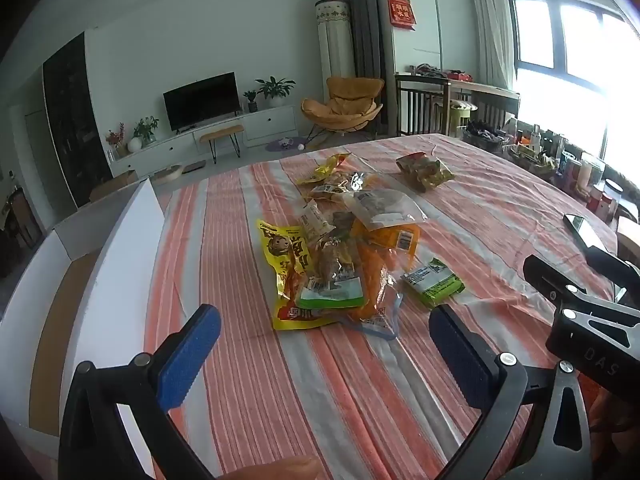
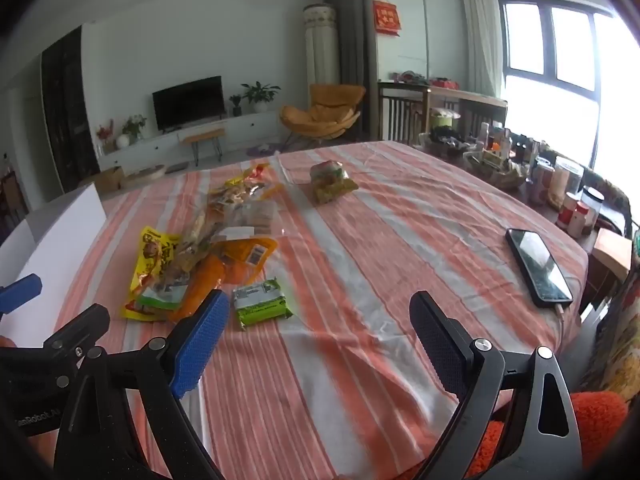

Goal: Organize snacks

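Note:
A heap of snack packets [image 1: 340, 256] lies mid-table on the striped cloth: a yellow bag [image 1: 282, 264], an orange bag [image 1: 380, 276] and clear packs. A small green packet [image 1: 434, 282] [image 2: 262, 302] lies just right of the heap. A separate bag of mixed sweets [image 1: 424, 170] [image 2: 330, 180] sits farther back. My left gripper [image 1: 324, 344] hangs open before the heap, nothing between its blue pads. My right gripper [image 2: 320, 328] is open too, over bare cloth right of the green packet. A white open box [image 1: 80, 264] [image 2: 60, 236] stands at the table's left edge.
A black phone [image 2: 538, 268] on a cable lies at the table's right. Jars, bottles and baskets [image 2: 560, 188] crowd the far right edge. The right gripper's frame [image 1: 580, 300] shows beside the left one. An orange cushion [image 2: 592, 416] is near me.

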`<state>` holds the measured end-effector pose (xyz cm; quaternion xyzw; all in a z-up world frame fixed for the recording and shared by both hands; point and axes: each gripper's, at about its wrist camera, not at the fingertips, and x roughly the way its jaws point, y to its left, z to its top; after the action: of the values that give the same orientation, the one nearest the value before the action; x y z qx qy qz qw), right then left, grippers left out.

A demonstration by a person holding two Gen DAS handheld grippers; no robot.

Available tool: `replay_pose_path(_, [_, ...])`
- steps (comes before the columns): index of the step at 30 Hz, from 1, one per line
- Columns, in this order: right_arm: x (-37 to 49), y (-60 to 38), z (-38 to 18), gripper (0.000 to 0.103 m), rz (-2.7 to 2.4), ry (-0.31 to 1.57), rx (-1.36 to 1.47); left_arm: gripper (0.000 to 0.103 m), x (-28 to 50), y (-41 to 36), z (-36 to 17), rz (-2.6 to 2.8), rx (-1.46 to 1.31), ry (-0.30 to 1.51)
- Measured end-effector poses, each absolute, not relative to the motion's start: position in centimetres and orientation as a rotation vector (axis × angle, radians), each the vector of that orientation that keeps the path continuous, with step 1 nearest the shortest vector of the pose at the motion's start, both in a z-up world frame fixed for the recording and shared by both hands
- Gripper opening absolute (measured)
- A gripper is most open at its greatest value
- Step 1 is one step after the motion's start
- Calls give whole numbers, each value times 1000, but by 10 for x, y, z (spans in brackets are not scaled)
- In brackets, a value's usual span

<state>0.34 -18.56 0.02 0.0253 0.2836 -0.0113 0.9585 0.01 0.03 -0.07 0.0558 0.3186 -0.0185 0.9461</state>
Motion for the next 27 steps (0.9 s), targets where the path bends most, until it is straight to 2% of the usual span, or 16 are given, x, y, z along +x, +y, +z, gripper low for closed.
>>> replay_pose_path(27, [3,-178,-1,94,-23,568,13,103,2,9,-10,-35,44,689])
